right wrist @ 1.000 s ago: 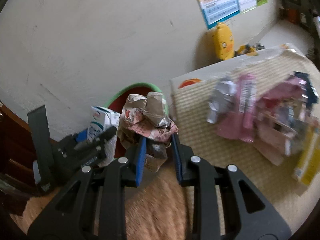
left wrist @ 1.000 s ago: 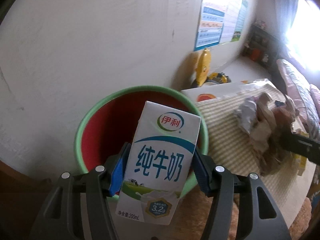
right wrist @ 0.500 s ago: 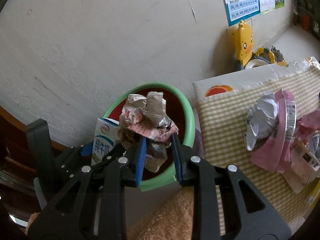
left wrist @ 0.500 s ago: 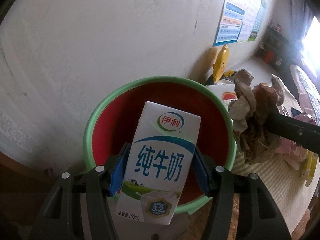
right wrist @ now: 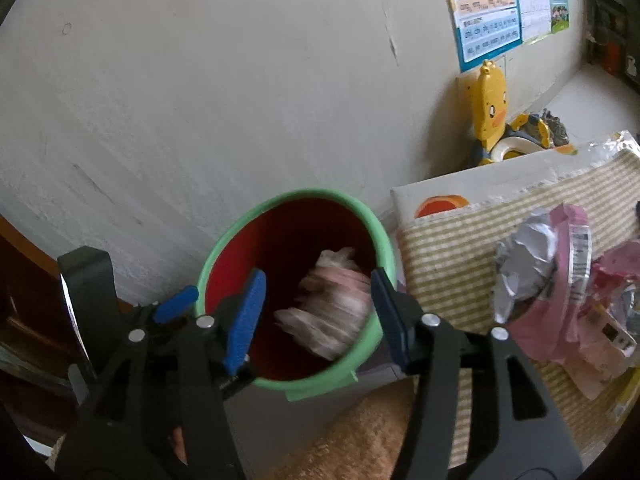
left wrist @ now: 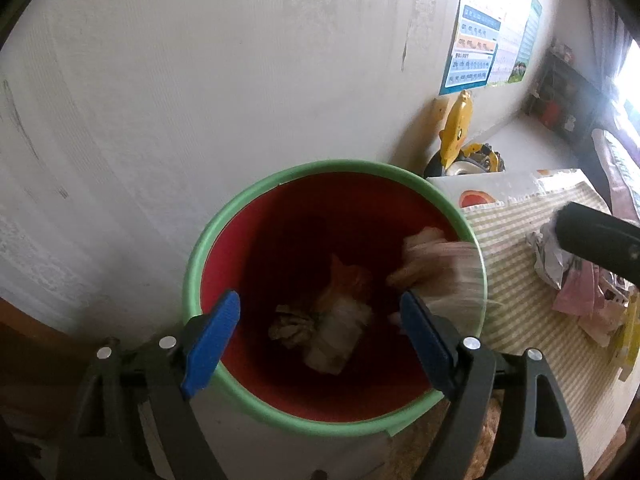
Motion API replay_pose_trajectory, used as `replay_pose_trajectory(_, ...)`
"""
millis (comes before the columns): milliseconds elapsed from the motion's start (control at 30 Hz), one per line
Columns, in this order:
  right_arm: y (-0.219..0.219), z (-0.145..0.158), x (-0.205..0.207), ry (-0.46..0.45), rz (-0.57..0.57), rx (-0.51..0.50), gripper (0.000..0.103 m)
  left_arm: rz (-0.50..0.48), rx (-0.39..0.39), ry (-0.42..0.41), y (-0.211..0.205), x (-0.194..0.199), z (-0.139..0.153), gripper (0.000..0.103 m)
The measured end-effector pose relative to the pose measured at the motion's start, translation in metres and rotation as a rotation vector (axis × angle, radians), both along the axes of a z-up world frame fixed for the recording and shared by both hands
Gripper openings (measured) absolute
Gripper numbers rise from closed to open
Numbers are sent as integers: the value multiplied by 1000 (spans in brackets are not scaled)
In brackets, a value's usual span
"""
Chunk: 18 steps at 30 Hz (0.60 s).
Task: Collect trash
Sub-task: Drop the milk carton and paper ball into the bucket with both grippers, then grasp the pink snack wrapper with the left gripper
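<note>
A: Where is the trash?

B: A crumpled paper wad (right wrist: 334, 306) shows blurred in the mouth of the bin (right wrist: 384, 240), touching neither pad; deeper down, in the left view, a pale carton-like lump (left wrist: 332, 332) and more crumpled scraps (left wrist: 290, 324) lie on the dark bottom; I cannot tell from the blur exactly what the lump is.

A: And the bin itself?

B: Red inside, green rim; it stands against the pale wall (left wrist: 200, 80), just left of the worktop (right wrist: 452, 240).

A: The tongs?

B: Left tongs (left wrist: 320, 330) over the bin's near rim, jaws wide apart, just opened, nothing between the pads; right tongs (right wrist: 316, 312) likewise above the bin, jaws just spread, the wad loose beyond them; the left tongs also show at the left in the right view, near the bin's left rim.

A: What is left on the worktop?

B: A striped cloth (right wrist: 448, 264) covers it; on it, to the right, a silver foil wrapper (right wrist: 524, 268) and pink packets (right wrist: 560, 320) lie in a heap, well apart from the bin; a yellow packet (right wrist: 624, 396) lies at the far right edge.

A: Beyond that?

B: A yellow duck toy (right wrist: 490, 100) against the wall behind the worktop; a poster (right wrist: 492, 4) above it.
</note>
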State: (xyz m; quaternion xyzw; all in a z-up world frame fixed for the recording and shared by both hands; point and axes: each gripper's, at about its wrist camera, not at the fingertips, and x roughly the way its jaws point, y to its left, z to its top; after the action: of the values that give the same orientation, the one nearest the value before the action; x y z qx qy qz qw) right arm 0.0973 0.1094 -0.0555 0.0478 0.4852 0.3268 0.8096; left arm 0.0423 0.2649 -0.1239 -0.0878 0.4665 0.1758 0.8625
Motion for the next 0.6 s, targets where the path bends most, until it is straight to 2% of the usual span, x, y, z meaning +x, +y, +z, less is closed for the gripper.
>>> replay_pose_trajectory(233,-67,-8,-14,44,-101,-9,53,-17,-47,-21,-14,-2,6,79)
replay_pose_trajectory(467,-166,-16,-46,14,-257,-108,53,-140,-70,-52,-65,1,16,79)
replay_pose_trajectory(600,-217,-25,-69,19,-359,-168,53,-261,-61,-55,-109,10,17,79)
